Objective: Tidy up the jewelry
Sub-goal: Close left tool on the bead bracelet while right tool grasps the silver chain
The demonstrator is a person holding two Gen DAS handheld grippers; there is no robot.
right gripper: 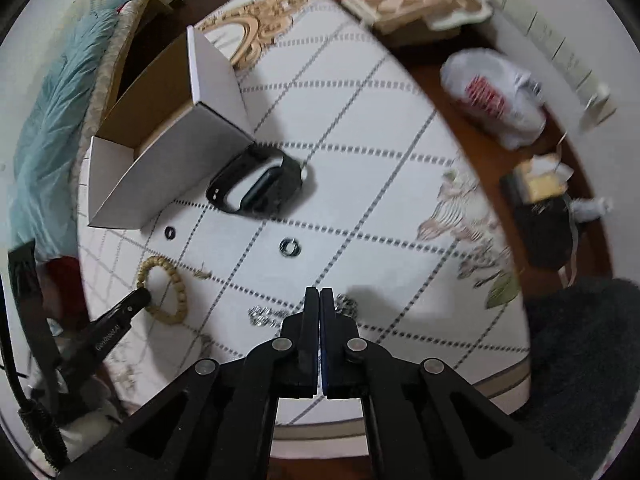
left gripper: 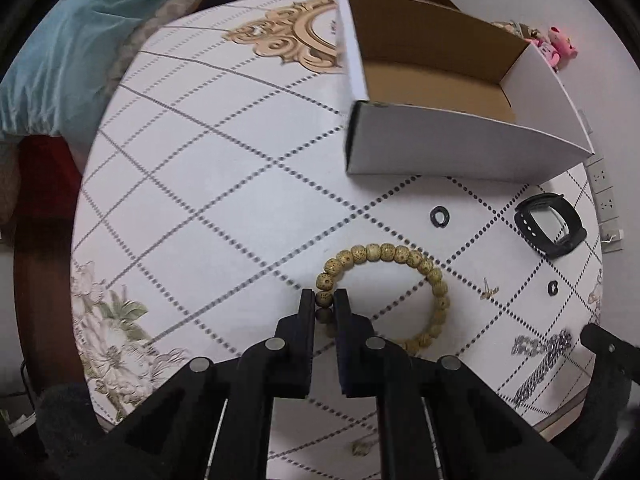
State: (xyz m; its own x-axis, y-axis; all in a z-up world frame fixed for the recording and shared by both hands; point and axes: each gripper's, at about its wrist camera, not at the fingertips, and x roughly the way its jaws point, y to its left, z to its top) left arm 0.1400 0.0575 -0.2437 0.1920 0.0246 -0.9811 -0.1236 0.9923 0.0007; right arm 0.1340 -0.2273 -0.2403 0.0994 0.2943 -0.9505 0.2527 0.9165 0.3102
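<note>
My left gripper [left gripper: 324,300] is shut on the tan bead bracelet [left gripper: 400,258], pinching beads on its left side while it lies on the table; the bracelet also shows in the right wrist view [right gripper: 176,284]. My right gripper [right gripper: 320,296] is shut and looks empty, above a silver chain [right gripper: 264,316] that also shows in the left wrist view [left gripper: 540,356]. An open white cardboard box [left gripper: 460,148] stands beyond, also seen in the right wrist view [right gripper: 172,172]. A black watch band [left gripper: 550,224] lies to its right.
Two small dark rings [left gripper: 439,216] [left gripper: 553,288] and a small gold charm [left gripper: 489,290] lie on the round patterned table [left gripper: 200,184]. A silver ring [right gripper: 289,247] lies ahead of my right gripper. A blue cloth [left gripper: 60,60] lies left; a plastic bag [right gripper: 496,100] is off the table's right.
</note>
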